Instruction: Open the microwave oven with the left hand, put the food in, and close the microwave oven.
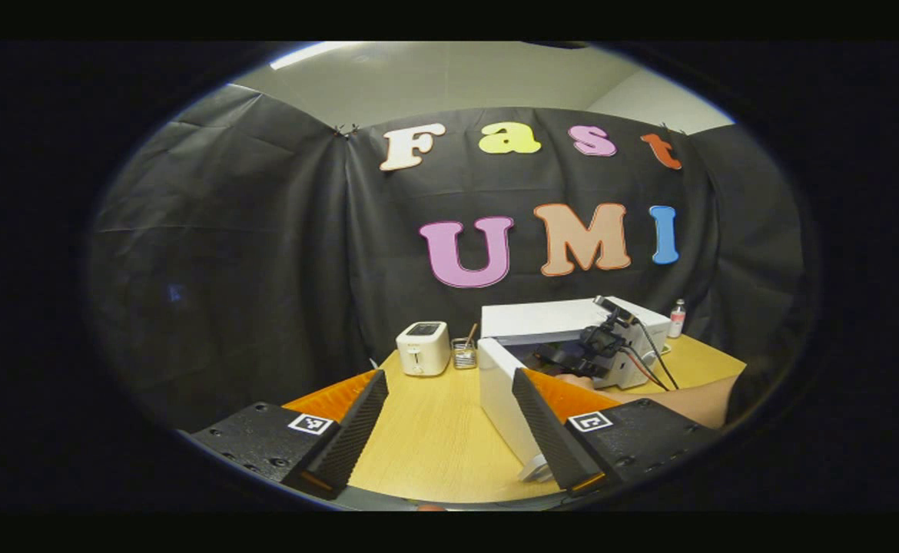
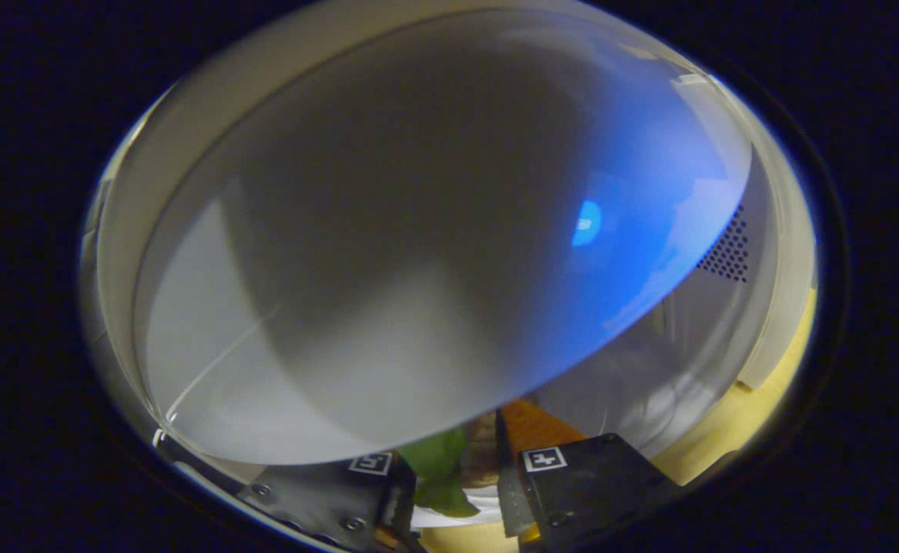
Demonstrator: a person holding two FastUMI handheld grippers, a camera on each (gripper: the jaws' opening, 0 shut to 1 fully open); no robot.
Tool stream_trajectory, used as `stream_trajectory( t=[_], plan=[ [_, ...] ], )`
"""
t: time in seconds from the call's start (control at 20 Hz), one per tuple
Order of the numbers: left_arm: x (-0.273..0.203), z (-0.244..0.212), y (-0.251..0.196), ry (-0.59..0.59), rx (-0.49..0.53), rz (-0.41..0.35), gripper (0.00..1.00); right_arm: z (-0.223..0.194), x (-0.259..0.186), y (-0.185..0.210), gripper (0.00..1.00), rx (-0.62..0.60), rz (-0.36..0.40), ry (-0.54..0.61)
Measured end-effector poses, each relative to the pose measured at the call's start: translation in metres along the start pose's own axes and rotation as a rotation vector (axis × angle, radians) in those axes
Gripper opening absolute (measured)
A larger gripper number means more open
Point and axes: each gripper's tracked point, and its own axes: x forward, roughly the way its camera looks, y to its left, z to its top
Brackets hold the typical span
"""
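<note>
In the left gripper view, the left gripper (image 1: 449, 430) hangs over the wooden worktop (image 1: 434, 438) with its jaws spread wide and nothing between them; just beyond the right-hand jaw stands the open door (image 1: 505, 399) of the white microwave oven (image 1: 557, 319), swung out toward the camera; past the door the right gripper (image 1: 584, 355), held by a person's hand (image 1: 576, 380) and bare forearm, reaches into the oven's mouth; ahead of the left-hand jaw, farther back, sit a white toaster (image 1: 423, 348) and a small glass holder (image 1: 464, 353) with a stick in it; a small bottle (image 1: 677, 319) stands behind the oven's far corner. In the right gripper view, the right gripper (image 2: 457, 476) has its jaws drawn close around the food (image 2: 449, 468), a green leafy piece with something brown on white; both fingers appear to press it; beyond the jaws rise the pale inner walls of the oven cavity (image 2: 388, 253), with a perforated vent (image 2: 726, 247) off to the right.
</note>
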Motion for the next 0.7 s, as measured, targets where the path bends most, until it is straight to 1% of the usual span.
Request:
stream_trajectory(
  t=[0.1,0.2,0.25,0.3,0.35,0.4,0.45,0.55,0.6,0.7],
  plan=[
    [0.003,-0.001,-0.001,0.001,-0.017,-0.004,0.95,-0.001,0.002,-0.012,0.44,-0.058,-0.047,-0.012],
    [0.004,-0.008,0.000,0.014,-0.043,0.001,0.95,-0.009,-0.001,-0.023,0.53,-0.112,-0.073,0.025],
    [0.003,-0.008,-0.001,0.014,-0.052,-0.003,0.95,-0.019,-0.003,-0.031,0.65,-0.137,-0.094,0.068],
    [0.003,-0.009,-0.003,0.020,-0.056,-0.013,0.95,-0.022,-0.001,-0.037,0.77,-0.157,-0.101,0.068],
    [0.002,-0.013,-0.005,0.036,-0.057,-0.019,0.95,-0.020,0.000,-0.042,0.82,-0.171,-0.120,0.062],
    [0.001,-0.015,-0.003,0.040,-0.063,-0.019,0.95,-0.016,-0.001,-0.039,0.89,-0.180,-0.112,0.042],
    [0.001,-0.013,-0.002,0.040,-0.071,-0.020,0.95,-0.013,-0.002,-0.040,0.99,-0.203,-0.117,0.027],
    [-0.002,-0.013,-0.003,0.041,-0.075,-0.020,0.95,-0.011,-0.003,-0.041,1.00,-0.251,-0.111,0.011],
    [-0.003,-0.014,-0.002,0.040,-0.067,-0.016,0.95,-0.010,-0.005,-0.042,0.92,-0.273,-0.104,0.006],
    [-0.009,-0.017,-0.004,0.044,-0.054,-0.021,0.95,-0.002,-0.010,-0.043,0.94,-0.303,-0.105,-0.028]
  ],
)
